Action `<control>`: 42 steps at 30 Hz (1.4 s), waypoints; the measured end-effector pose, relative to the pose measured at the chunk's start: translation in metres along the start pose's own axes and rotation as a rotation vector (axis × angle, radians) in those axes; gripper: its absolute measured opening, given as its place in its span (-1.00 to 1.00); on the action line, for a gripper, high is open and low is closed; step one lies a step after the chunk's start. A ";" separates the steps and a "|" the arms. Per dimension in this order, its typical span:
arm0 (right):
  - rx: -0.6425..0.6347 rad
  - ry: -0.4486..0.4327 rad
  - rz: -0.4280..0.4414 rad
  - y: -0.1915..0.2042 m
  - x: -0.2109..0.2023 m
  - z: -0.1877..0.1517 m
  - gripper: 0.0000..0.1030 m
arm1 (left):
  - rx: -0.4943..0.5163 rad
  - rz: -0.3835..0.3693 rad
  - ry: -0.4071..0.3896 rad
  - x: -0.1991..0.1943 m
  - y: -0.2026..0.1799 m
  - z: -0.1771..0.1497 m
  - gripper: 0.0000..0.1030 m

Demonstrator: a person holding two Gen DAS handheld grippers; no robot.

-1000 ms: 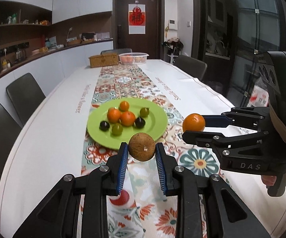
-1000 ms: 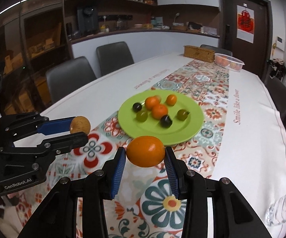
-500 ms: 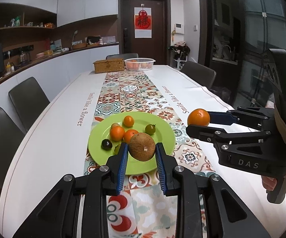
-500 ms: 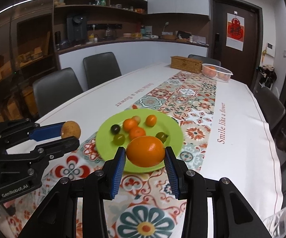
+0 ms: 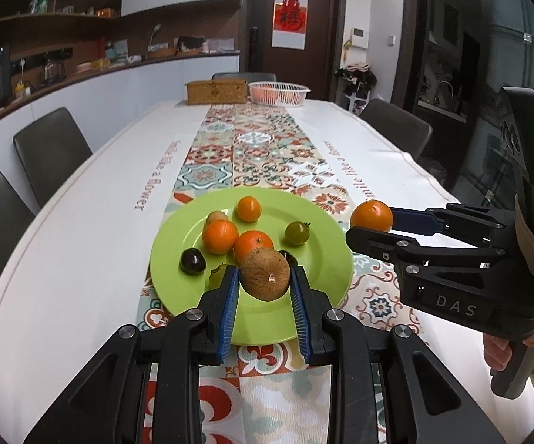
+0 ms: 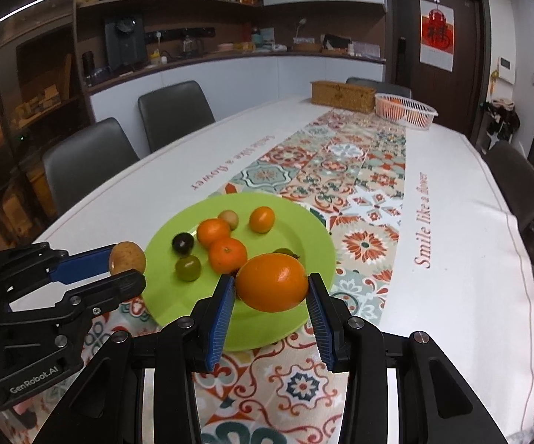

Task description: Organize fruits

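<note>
Both grippers have carried their fruit in over the green plate point(image 5: 326, 270) within the last second. A moment ago the left gripper point(image 5: 265, 290) held its brown kiwi point(image 5: 265, 273) short of the rim, over the patterned runner point(image 5: 267, 140); now the kiwi hangs above the plate's near half, at about 6 o'clock of the dish, its jaws pinching it from both sides. The right gripper point(image 6: 271, 312) has made the same advance: its jaws are clamped on a large orange point(image 6: 272, 282), which now sits over the plate's near-right edge in the right wrist view, where before it was over the runner. From the left wrist view that orange shows at roughly 3 o'clock of the plate, just outside or above the rim; I cannot tell which.

Already lying on the plate are two mandarins point(image 5: 220, 236), a small orange kumquat-like fruit point(image 5: 249, 208), a green tomato point(image 5: 297, 233), a dark plum point(image 5: 192, 262) and a pale brown fruit at the back. At the far end of the surface point(image 5: 67, 259), near 12 o'clock, stand a wicker box point(image 5: 217, 90) and a white basket point(image 5: 279, 92).

To my eye both fruits are nearly at the drop point; lowering and releasing looks like the next step, with the kiwi's likely landing spot crowded by the nearer mandarin.
</note>
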State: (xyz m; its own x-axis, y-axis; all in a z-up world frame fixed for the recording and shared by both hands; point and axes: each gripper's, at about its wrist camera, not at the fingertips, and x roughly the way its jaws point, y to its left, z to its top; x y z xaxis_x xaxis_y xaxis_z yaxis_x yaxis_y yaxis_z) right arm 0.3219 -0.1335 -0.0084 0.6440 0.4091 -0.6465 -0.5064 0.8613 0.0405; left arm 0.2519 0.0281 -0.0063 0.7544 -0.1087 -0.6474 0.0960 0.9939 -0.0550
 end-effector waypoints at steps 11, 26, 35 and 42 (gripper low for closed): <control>0.021 0.098 0.018 -0.013 0.046 -0.003 -0.21 | -0.036 0.005 0.071 0.034 0.005 -0.006 -0.45; 0.022 0.095 0.001 -0.007 0.039 -0.007 -0.16 | -0.001 0.061 0.019 0.004 0.009 -0.009 -0.20; 0.045 0.030 -0.069 0.003 -0.019 -0.015 -0.15 | 0.023 0.066 -0.046 -0.043 0.001 -0.007 -0.08; 0.093 -0.014 -0.087 0.015 -0.063 -0.027 -0.03 | 0.050 0.077 -0.087 -0.083 -0.009 -0.016 0.25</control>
State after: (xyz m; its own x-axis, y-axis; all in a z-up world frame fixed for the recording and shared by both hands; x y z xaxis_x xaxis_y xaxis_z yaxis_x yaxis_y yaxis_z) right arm 0.2578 -0.1545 0.0124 0.6919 0.3349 -0.6396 -0.3931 0.9178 0.0554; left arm 0.1779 0.0286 0.0355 0.8142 -0.0359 -0.5794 0.0664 0.9973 0.0316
